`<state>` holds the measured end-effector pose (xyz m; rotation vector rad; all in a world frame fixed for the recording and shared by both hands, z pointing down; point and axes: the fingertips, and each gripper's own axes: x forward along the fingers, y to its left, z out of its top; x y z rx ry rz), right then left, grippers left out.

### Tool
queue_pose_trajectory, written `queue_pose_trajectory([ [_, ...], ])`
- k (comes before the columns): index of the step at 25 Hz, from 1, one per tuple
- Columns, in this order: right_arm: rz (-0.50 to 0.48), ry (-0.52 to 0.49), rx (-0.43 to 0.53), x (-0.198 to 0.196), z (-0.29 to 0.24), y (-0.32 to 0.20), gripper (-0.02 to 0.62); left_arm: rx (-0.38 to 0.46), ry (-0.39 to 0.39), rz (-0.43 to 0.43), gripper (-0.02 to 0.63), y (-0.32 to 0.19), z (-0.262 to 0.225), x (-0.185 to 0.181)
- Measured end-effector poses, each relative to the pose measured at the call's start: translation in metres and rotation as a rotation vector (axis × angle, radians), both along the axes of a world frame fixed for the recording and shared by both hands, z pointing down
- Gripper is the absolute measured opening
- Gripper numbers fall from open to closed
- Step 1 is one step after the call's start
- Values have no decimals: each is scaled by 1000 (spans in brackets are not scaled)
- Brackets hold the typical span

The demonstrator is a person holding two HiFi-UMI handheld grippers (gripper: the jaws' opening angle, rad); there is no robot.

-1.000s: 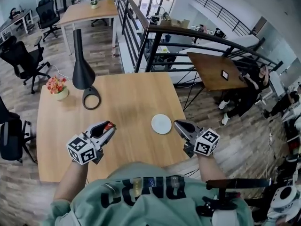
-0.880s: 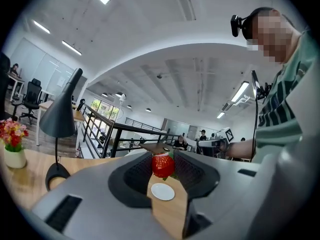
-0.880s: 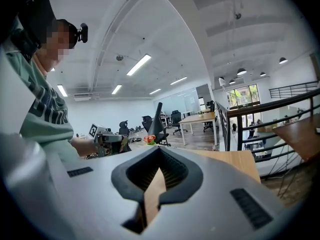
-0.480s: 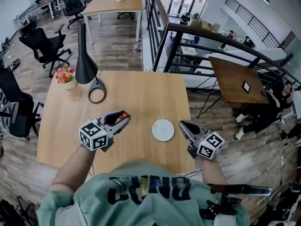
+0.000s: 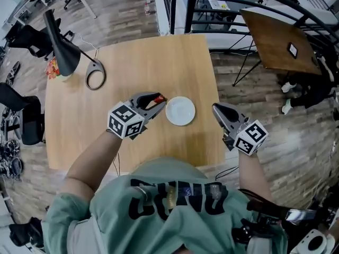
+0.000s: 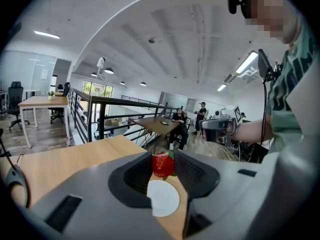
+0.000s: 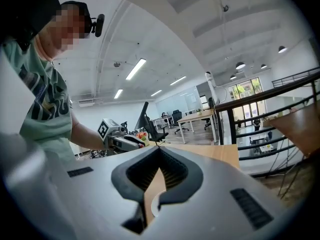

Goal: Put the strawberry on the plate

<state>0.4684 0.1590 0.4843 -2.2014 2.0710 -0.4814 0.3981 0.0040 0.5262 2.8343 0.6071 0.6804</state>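
A red strawberry (image 6: 162, 164) with green leaves sits pinched between the tips of my left gripper (image 5: 157, 100), which is shut on it. In the head view the strawberry (image 5: 158, 98) hangs just off the left rim of the small white plate (image 5: 180, 111), close above the wooden table (image 5: 132, 67). The plate (image 6: 163, 198) shows right below the berry in the left gripper view. My right gripper (image 5: 217, 109) hovers to the right of the plate, its jaws closed tip to tip with nothing between them; a sliver of the plate (image 7: 154, 211) shows under its jaws.
A black desk lamp (image 5: 64, 46) with a ring base (image 5: 96, 74) and a small flower pot (image 5: 53, 69) stand at the table's far left. Black railing (image 5: 185, 4) runs past the far edge. Office chairs (image 5: 29, 38) and another wooden table (image 5: 280, 41) surround it.
My left gripper has carried the strawberry rightward, from the table's left-middle up to the plate's left rim. The right gripper has stayed beside the plate. The head camera has tilted further down.
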Motion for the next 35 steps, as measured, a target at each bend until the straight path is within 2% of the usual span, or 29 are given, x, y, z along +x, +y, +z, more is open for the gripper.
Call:
queue_pose_trajectory([
  [6,20,-13,-21,20,24,19,6,47,-77,93,137,36,53,42],
  [13,44,-50,-22,23,44,32,6,117,-182,161,137,60,119,49],
  [19,54,-78,-32,23,61,44,6,188,-241,209,137,73,162,51],
  [29,74,-100,-53,27,78,63,6,249,-309,243,137,81,211,54],
  [35,80,-114,-64,29,86,74,6,280,-324,268,137,87,227,57],
])
